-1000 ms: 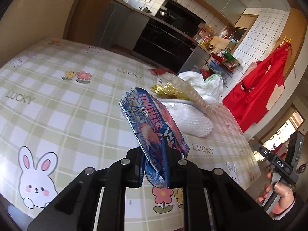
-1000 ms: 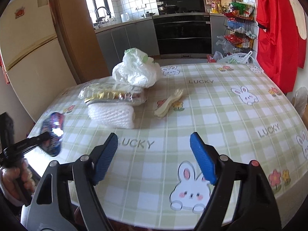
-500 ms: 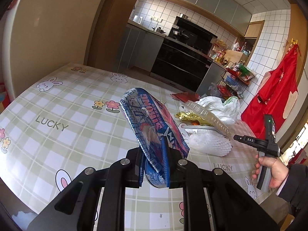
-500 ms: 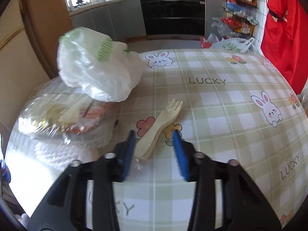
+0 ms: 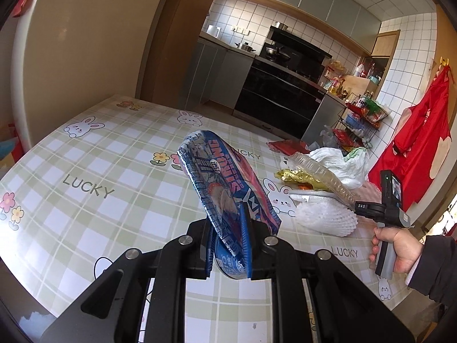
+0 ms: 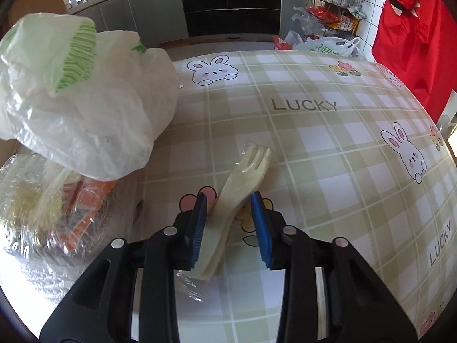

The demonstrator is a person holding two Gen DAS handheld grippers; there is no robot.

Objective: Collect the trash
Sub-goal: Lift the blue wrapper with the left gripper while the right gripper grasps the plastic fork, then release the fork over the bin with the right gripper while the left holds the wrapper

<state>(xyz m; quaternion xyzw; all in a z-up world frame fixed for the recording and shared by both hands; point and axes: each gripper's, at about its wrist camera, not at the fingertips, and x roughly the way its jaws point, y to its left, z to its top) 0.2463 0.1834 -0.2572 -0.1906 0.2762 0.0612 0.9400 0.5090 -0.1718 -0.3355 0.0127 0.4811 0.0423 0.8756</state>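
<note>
My left gripper (image 5: 230, 245) is shut on a blue and red snack wrapper (image 5: 225, 180), held upright above the table's near edge. My right gripper (image 6: 230, 223) is open, its blue pads either side of a cream plastic fork in a clear wrapper (image 6: 242, 183) lying on the checked tablecloth (image 6: 328, 148). The left pad (image 6: 200, 220) touches the fork's handle; the right pad stands apart from it. The right gripper also shows in the left wrist view (image 5: 385, 217), held by a hand.
A white plastic bag (image 6: 80, 100) lies left of the fork, over a clear plastic tray with gold and orange wrappers (image 6: 42, 200) and a white foam net (image 5: 325, 214). A red garment (image 5: 420, 148) hangs at the right. Kitchen cabinets stand behind.
My right gripper has moved forward over the table to the fork and narrowed around it. My left gripper has lifted and pulled back, still holding the wrapper.
</note>
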